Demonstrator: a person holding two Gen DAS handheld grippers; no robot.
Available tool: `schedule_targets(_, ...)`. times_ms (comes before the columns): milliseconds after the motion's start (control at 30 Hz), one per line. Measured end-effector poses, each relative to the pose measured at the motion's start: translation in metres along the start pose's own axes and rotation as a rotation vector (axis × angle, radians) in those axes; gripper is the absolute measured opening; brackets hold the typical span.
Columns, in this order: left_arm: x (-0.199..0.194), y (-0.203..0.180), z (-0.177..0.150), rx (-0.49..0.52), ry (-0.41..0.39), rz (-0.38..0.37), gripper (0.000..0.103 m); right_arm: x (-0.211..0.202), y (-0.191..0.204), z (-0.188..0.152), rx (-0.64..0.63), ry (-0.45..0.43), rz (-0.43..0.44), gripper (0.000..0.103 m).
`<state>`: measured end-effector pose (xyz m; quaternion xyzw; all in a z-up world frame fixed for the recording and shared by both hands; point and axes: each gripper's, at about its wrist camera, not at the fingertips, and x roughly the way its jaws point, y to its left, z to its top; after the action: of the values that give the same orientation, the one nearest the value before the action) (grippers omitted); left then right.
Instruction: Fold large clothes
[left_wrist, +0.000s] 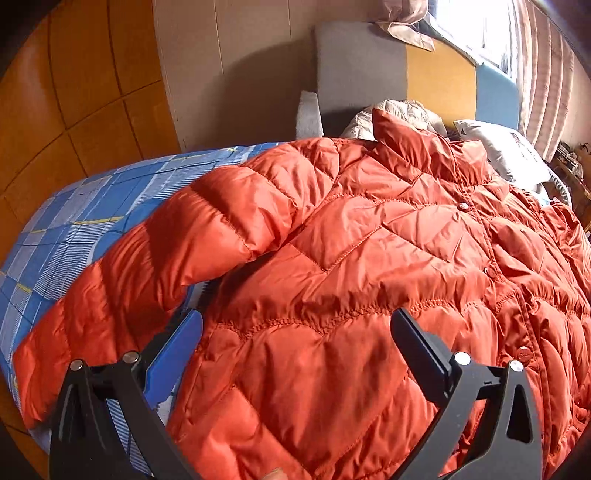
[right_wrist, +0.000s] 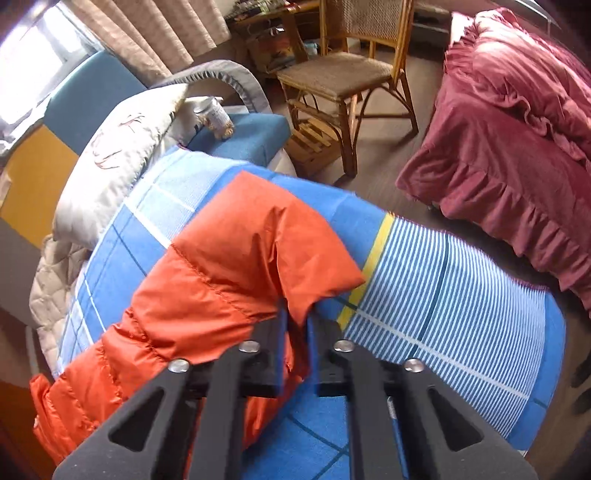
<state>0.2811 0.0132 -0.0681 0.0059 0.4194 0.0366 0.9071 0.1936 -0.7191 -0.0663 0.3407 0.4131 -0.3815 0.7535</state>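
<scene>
Pinching the sleeve cuff

My right gripper (right_wrist: 297, 314) clamps, I think, on the orange jacket (left_wrist: 369, 240) cuff; my left gripper (left_wrist: 295, 325) hangs wide apart over its body on the bed (right_wrist: 461, 288).

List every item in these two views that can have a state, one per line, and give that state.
orange puffer jacket: spread front-up on the bed, snaps fastened, not yet folded
jacket sleeve: cuff pinched between the right gripper's fingers
left gripper: open, above the jacket body, holding nothing
right gripper: shut on the sleeve cuff
blue checked bedsheet: spread over the bed
wicker chair: upright, unoccupied
curtains: drawn aside
</scene>
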Motion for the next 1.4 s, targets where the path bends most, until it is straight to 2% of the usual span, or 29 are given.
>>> schedule_targets(300,0.011,0.018,-0.011,-0.056,0.05,-0.005,0.101,-0.031,0.017,-0.004,-0.062,-0.081,-0.108,0.005)
schedule_targets(433,0.006,0.021,-0.015,-0.05,0.045,-0.012,0.101,-0.052,0.038,-0.008,-0.102,-0.122,-0.068,0.005)
schedule_targets(700,0.0,0.026,-0.021,-0.047,0.037,-0.026,0.101,-0.108,0.121,-0.032,-0.266,-0.186,0.128,0.005)
schedule_targets(967,-0.005,0.039,-0.027,-0.077,0.027,-0.044,0.101,-0.135,0.208,-0.095,-0.414,-0.167,0.273,0.005)
schedule_targets(1233,-0.008,0.052,-0.034,-0.109,0.022,-0.059,0.101,-0.161,0.292,-0.195,-0.626,-0.106,0.437,0.005)
schedule_targets(1400,-0.009,0.058,-0.039,-0.126,0.022,-0.065,0.101,-0.157,0.324,-0.255,-0.721,-0.048,0.479,0.005)
